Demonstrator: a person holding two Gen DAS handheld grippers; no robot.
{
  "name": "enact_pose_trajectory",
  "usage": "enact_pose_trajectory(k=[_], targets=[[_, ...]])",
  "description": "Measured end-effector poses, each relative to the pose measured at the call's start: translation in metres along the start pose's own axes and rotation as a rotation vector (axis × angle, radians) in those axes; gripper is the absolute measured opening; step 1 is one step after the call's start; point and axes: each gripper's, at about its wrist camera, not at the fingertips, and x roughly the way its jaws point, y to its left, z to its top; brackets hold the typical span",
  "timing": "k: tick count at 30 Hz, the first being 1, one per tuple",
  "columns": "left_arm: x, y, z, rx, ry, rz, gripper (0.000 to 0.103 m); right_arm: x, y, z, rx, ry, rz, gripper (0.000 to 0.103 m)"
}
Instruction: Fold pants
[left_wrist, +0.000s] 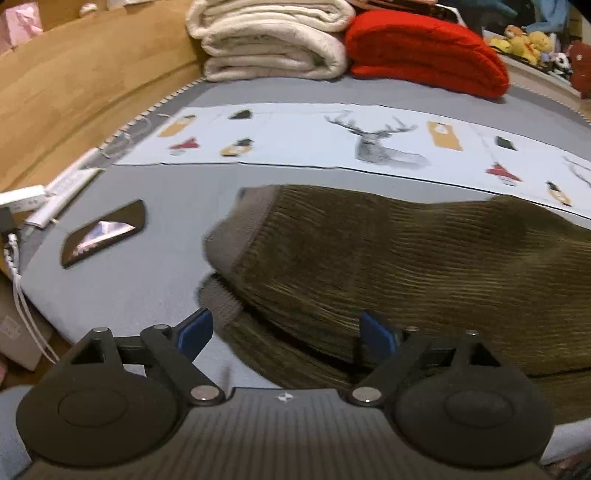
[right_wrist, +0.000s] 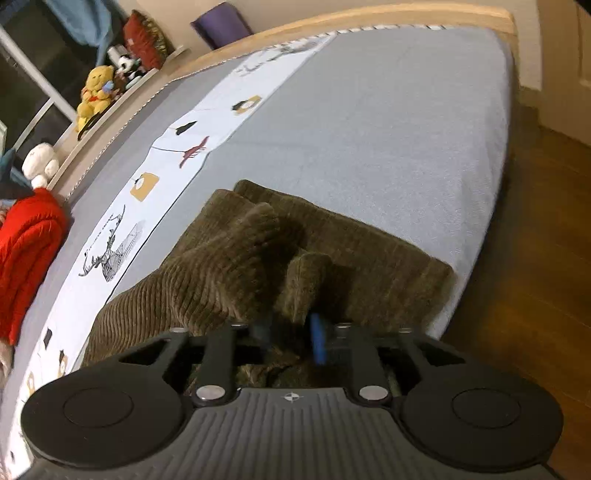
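Note:
Olive-brown corduroy pants (left_wrist: 388, 266) lie on the grey bed, with grey ribbed cuffs (left_wrist: 236, 229) pointing left. My left gripper (left_wrist: 286, 332) is open and empty, its blue pads (left_wrist: 195, 332) spread just above the lower leg near the cuffs. In the right wrist view the pants (right_wrist: 229, 266) are bunched and lifted. My right gripper (right_wrist: 291, 336) is shut on a fold of the pants fabric, its blue pads (right_wrist: 317, 338) pinching the cloth near the bed's front edge.
A black phone (left_wrist: 103, 232) lies left of the cuffs, with a white power strip and cables (left_wrist: 55, 192) at the bed's left edge. Folded cream (left_wrist: 273, 40) and red (left_wrist: 428, 51) blankets sit at the back. A printed white runner (left_wrist: 332, 136) crosses the bed. Wooden floor (right_wrist: 535, 240) is to the right.

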Motion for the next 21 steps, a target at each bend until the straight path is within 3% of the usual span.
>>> enact_pose_trajectory(k=[1, 7, 15, 21], targets=[[-0.001, -0.003, -0.001, -0.006, 0.007, -0.018, 0.090, -0.002, -0.003, -0.001, 0.013, 0.006, 0.006, 0.048], [-0.002, -0.018, -0.005, -0.031, 0.041, -0.094, 0.090, -0.020, -0.008, -0.002, 0.030, 0.037, 0.040, 0.056], [-0.004, -0.043, -0.003, -0.040, 0.087, -0.153, 0.090, -0.054, 0.041, -0.025, -0.207, 0.067, 0.112, 0.062], [-0.001, -0.063, -0.007, -0.096, 0.130, -0.236, 0.090, -0.063, 0.053, -0.053, -0.245, 0.102, 0.144, 0.063]])
